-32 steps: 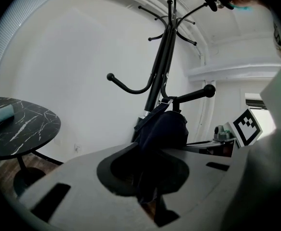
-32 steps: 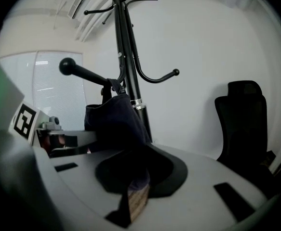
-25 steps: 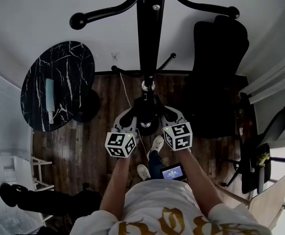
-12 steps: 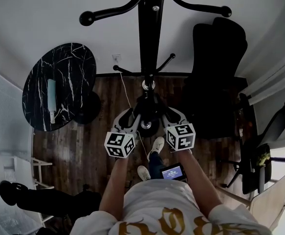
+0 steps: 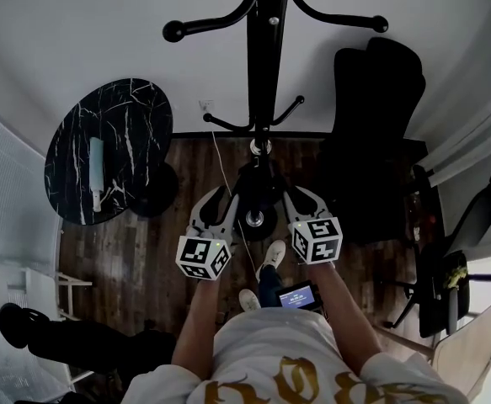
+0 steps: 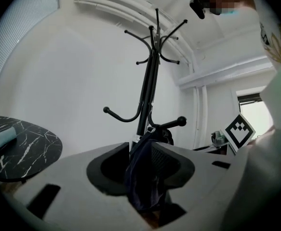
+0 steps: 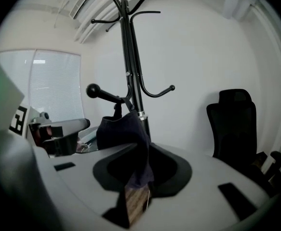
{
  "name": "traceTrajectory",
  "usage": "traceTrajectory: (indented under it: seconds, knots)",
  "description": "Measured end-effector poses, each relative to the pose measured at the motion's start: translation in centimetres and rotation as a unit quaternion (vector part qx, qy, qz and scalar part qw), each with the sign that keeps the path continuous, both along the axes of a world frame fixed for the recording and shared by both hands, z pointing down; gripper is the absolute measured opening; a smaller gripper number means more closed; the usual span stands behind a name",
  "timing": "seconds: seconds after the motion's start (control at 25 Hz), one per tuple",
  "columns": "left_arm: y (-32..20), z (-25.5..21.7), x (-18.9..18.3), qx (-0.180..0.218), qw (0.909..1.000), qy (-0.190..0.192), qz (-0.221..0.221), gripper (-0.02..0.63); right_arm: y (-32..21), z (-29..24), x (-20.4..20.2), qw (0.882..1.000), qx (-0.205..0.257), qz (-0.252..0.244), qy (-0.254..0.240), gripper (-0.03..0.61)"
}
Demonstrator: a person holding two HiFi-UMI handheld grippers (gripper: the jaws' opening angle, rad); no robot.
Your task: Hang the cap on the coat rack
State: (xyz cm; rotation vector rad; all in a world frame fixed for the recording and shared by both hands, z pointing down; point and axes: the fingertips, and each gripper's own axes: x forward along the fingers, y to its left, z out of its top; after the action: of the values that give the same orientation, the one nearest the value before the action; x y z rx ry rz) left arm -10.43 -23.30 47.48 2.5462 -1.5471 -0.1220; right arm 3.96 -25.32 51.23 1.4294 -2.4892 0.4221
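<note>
The black coat rack [image 5: 266, 74] stands straight ahead. A dark cap [image 5: 258, 182] hangs on one of its low hooks, close to the pole. My left gripper [image 5: 214, 207] is just left of the cap. Its jaws are closing, and cap fabric [image 6: 142, 177] hangs loose between them with a gap beside it. My right gripper [image 5: 300, 199] is just right of the cap. A corner of the cap [image 7: 130, 134] droops between its parted jaws, and wood floor shows below.
A round black marble table [image 5: 110, 150] with a pale object [image 5: 98, 162] on it stands to the left. A black office chair [image 5: 371, 133] is on the right, and more chairs [image 5: 481, 217] are further right. The person's shoes [image 5: 269, 255] are on the wood floor.
Both grippers have drawn back a little from the rack toward the person, and their cubes have moved slightly apart. The cap stays on the low hook.
</note>
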Motion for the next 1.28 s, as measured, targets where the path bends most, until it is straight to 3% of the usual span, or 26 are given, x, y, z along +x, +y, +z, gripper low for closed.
traceTrajectory:
  seconds: [0.24,0.4,0.76,0.96,1.28]
  knots:
    - [1.6,-1.5,-0.1,0.018,0.9998,0.005,-0.006,0.123,1.6,-1.6,0.7,1.000,0.017,0.015,-0.018,0.074]
    - [2.6,-2.7,-0.2,0.019,0.9992,0.033,-0.014,0.091,2.3,-3.0,1.0,0.999,0.043,0.021,-0.009,0.037]
    - [4.4,-4.6,-0.6,0.028,0.9985,0.013,-0.046,0.032,4.9,-5.4,0.5,0.997,0.067,0.014,-0.020,0.012]
    - [5.0,-4.4,0.4,0.021,0.9992,0.001,-0.033,0.025,5.5,-5.1,0.8,0.997,0.066,0.034,0.004,0.012]
    - [5.7,-4.4,1.2,0.017,0.9997,-0.006,-0.019,0.023,6.2,-5.3,1.1,0.997,0.069,0.042,0.005,0.012]
